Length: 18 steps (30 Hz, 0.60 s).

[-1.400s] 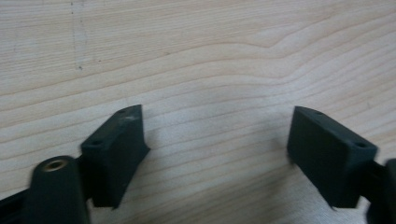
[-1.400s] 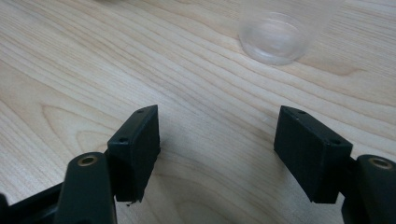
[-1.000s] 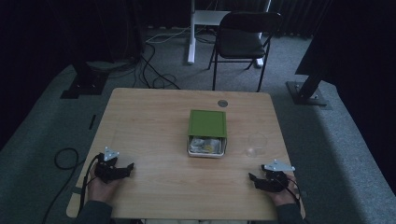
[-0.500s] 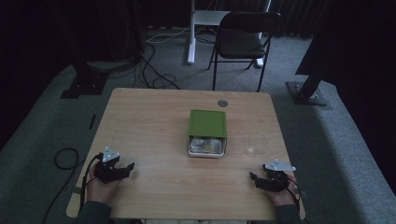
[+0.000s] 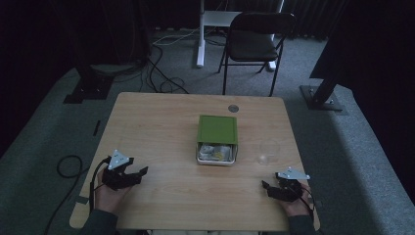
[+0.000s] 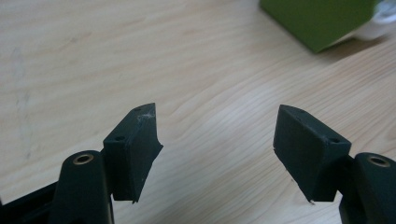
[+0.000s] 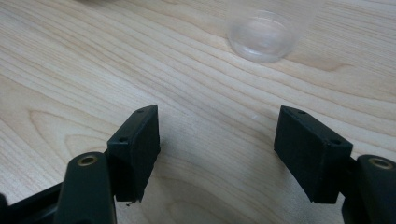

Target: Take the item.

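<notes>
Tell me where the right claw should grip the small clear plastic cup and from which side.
Grip the small clear plastic cup by its rim, one jaw inside and one outside. It stands upright and open on the wooden table, probably best approached from above on the near side, where the open right claw waits.

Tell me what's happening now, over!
Left gripper open, nothing between its jaws, which have just been closing a little. Right gripper open, holding nothing. Green box mid-table, clear cup beside it. Nothing between grippers and them.
</notes>
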Each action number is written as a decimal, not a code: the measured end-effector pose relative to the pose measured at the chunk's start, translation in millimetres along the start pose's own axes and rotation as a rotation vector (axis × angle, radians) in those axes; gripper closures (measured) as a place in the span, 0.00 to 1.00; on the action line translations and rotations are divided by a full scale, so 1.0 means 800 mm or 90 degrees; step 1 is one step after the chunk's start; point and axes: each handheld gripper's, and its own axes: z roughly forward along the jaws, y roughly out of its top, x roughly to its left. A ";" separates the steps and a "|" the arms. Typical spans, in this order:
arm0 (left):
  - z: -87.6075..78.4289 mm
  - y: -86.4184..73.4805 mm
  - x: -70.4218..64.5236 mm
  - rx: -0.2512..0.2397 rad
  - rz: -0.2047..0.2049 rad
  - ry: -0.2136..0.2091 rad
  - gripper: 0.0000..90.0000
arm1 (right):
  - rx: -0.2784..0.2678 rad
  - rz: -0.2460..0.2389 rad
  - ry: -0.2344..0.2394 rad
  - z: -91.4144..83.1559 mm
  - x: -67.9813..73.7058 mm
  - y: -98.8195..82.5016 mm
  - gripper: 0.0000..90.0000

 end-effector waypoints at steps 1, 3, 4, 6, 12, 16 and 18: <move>-0.001 0.003 -0.002 -0.003 0.003 -0.005 0.36 | 0.000 0.000 0.000 0.000 0.000 0.000 0.34; -0.002 0.009 -0.007 -0.009 0.008 -0.012 0.36 | 0.000 0.000 0.000 0.000 0.000 0.000 0.34; -0.002 0.009 -0.007 -0.009 0.008 -0.012 0.36 | 0.000 0.000 0.000 0.000 0.000 0.000 0.34; -0.003 0.018 -0.016 -0.013 0.022 -0.020 0.37 | 0.000 0.000 0.000 0.000 0.000 0.000 0.34; -0.002 0.031 -0.029 -0.016 0.041 -0.043 0.40 | 0.000 0.000 -0.001 0.000 0.000 0.000 0.34; 0.001 0.039 -0.038 -0.018 0.054 -0.060 0.43 | 0.000 0.001 -0.001 0.000 0.000 0.000 0.34; 0.002 0.043 -0.043 -0.018 0.063 -0.065 0.43 | 0.000 0.001 -0.001 0.000 0.000 0.000 0.34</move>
